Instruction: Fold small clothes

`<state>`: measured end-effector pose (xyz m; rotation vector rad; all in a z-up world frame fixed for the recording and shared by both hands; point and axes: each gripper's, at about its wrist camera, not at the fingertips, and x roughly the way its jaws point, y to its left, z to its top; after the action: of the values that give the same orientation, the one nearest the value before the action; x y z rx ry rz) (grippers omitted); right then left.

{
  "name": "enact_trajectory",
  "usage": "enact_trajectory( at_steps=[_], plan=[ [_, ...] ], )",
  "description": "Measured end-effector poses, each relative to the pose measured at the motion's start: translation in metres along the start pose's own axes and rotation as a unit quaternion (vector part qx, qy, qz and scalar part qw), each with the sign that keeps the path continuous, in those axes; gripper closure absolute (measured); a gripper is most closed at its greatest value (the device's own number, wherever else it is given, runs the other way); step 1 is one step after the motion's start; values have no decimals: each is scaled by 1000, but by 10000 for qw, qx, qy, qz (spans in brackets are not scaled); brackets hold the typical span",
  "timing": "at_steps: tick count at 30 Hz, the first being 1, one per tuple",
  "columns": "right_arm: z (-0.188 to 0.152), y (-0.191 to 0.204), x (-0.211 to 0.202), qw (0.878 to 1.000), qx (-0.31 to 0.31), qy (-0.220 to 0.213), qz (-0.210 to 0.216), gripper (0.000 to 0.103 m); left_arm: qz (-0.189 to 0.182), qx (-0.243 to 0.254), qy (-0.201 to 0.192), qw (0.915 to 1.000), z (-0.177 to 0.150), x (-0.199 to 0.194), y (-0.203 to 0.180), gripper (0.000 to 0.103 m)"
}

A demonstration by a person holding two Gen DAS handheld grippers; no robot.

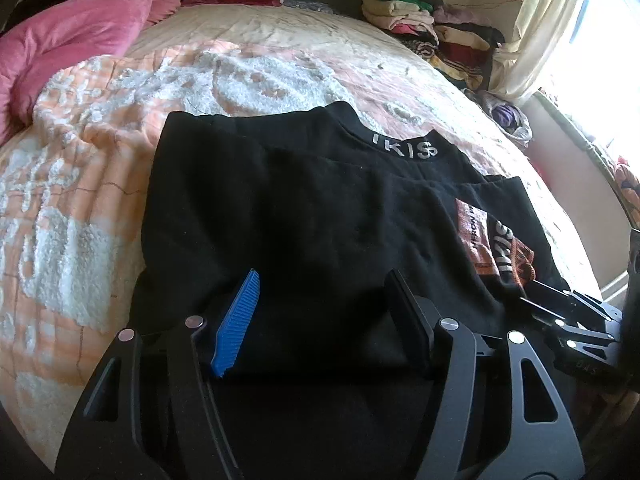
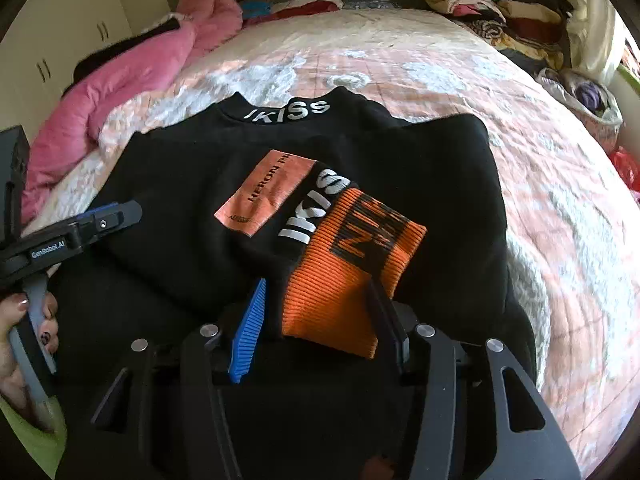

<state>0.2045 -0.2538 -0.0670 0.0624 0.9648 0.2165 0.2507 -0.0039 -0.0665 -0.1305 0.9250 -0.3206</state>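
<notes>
We see the black top spread flat on the bed. Our left gripper hovers over its near hem, jaws apart around bare fabric. To the right, our right gripper straddles the orange cuff, jaws apart, not pinching it.

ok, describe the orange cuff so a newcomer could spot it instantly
Start at the bed with the peach quilt; a black sweatshirt lies flat in the middle. Its sleeve is folded across the front, ending in the cuff: the only ribbed orange patch, black-marked, beside white IKISS lettering.
</notes>
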Motion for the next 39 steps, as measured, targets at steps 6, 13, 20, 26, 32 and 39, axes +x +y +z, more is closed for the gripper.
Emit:
enact_trajectory(
  at_steps=[6, 13, 20, 26, 32, 39],
  plan=[
    [-6, 4, -8, 9998, 7, -204, -49, 51, -37, -15, -23, 10000, 0, -2, 1, 45],
    [-13, -7, -29, 9982, 222, -562, -30, 39, -91, 3, -116, 9999, -1, -10, -1, 43],
    [-16, -10, -40, 9965, 374, -743, -113, 28, -149, -20, -207, 9997, -1, -18, 0, 38],
    [-17, -11, -44, 9956, 430, -811, -160, 20, -103, 8, -296, 9995, -2, -26, 1, 32],
    [-17, -11, -48, 9947, 463, -896, -193, 9, -14, 34, -372, 9993, -2, -33, 2, 19],
    [-17, -13, -53, 9934, 516, -988, -274, 7, 111, 116, -387, 9991, -3, -37, -1, 9]
  ],
)
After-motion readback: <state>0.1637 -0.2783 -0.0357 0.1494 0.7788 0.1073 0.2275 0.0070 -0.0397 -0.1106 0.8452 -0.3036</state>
